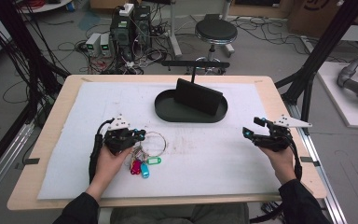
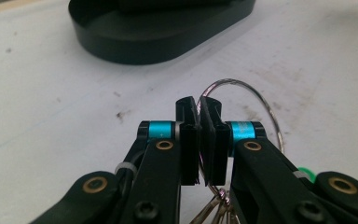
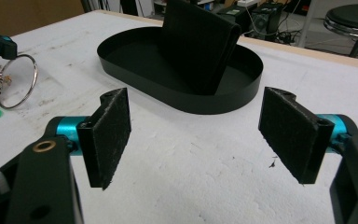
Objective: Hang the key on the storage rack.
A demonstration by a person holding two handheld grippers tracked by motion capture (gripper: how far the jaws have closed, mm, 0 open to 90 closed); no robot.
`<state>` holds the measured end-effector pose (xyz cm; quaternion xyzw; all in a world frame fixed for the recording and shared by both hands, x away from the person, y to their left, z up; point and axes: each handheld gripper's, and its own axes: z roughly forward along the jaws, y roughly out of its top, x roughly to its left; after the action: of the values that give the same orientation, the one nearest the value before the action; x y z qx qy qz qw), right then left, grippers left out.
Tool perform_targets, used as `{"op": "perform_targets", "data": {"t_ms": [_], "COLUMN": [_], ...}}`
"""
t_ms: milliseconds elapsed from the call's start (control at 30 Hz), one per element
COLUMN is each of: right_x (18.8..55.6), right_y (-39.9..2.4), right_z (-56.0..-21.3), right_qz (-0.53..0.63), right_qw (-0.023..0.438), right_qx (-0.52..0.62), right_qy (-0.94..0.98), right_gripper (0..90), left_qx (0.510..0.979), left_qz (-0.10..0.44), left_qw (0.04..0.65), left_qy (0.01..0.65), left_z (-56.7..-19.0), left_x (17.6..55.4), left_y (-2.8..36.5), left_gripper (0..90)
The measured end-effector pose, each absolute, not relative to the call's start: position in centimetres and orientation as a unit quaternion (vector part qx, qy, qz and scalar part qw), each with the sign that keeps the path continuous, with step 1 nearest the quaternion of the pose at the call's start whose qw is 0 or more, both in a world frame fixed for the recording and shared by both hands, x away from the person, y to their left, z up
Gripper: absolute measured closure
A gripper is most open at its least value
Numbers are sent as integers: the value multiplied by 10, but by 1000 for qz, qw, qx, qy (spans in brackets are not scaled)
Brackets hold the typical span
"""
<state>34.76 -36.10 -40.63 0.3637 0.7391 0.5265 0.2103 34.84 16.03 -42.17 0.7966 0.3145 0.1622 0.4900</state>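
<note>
A large wire key ring (image 1: 155, 142) with several keys and red, blue and green tags (image 1: 142, 167) lies on the white mat at the left. My left gripper (image 1: 137, 135) is shut on it. In the left gripper view the pads (image 2: 189, 140) pinch the ring (image 2: 261, 100), whose wire loops out to the right of the jaws, with a green tag (image 2: 306, 173) beside them. My right gripper (image 1: 254, 128) hovers at the right of the mat, open, with nothing between its pads (image 3: 109, 135). The right gripper view catches the ring (image 3: 33, 79) at far left.
A black oval tray (image 1: 168, 114) sits at the back middle of the mat with a black folded wallet-like piece (image 1: 198, 96) standing in it; both show as tray (image 3: 214, 102) and piece (image 3: 198, 42). Behind the table are a stool (image 1: 216, 31) and cables.
</note>
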Motion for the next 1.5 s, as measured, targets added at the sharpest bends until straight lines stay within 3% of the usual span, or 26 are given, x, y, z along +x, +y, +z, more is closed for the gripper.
{"op": "perform_targets", "data": {"t_ms": [533,633,967,1067,1500], "right_x": [349,350,350,351,348], "right_y": [-360,-360,-360,-363,-360], "right_z": [-406,-406,-406,-406,-405], "right_qz": [530,530,536,549,545], "right_qw": [210,210,201,183,193], "right_qx": [363,363,362,362,337], "right_qy": [737,737,736,731,743], "right_gripper": [255,255,256,300,300], "left_qx": [797,805,826,828,825], "left_qz": [130,123,106,106,111], "left_qw": [537,530,505,503,511], "left_qy": [243,239,228,225,213], "left_z": [-413,-415,-421,-420,-415], "left_x": [329,328,329,329,326], "left_y": [163,161,161,160,156], "left_gripper": [847,774,791,827,864]}}
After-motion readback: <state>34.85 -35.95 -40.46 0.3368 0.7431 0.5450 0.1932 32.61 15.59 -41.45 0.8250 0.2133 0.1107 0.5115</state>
